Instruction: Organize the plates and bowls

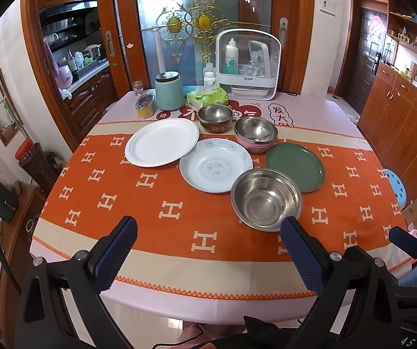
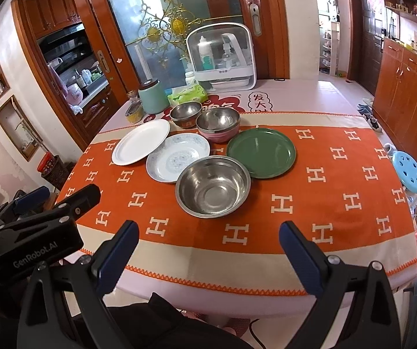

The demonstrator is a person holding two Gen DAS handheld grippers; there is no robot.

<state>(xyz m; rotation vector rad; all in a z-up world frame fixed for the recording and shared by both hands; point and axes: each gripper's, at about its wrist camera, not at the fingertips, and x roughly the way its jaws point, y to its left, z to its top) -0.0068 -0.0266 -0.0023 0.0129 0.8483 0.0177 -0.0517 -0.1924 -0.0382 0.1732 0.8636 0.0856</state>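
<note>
Both claws hang wide apart and empty at the near edge of the worktop (image 1: 150,261). The big steel bowl (image 2: 212,186) lies straight ahead of the right claw (image 2: 208,235) — nearer than the left claw (image 1: 208,232).

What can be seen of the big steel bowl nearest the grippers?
The big steel bowl is round, shiny bare metal with a rolled rim and flat bottom. It stands upright and empty on the orange cloth. Its far rim seems to overlap the edges of the patterned plate and green plate. Neither gripper touches it.
</note>
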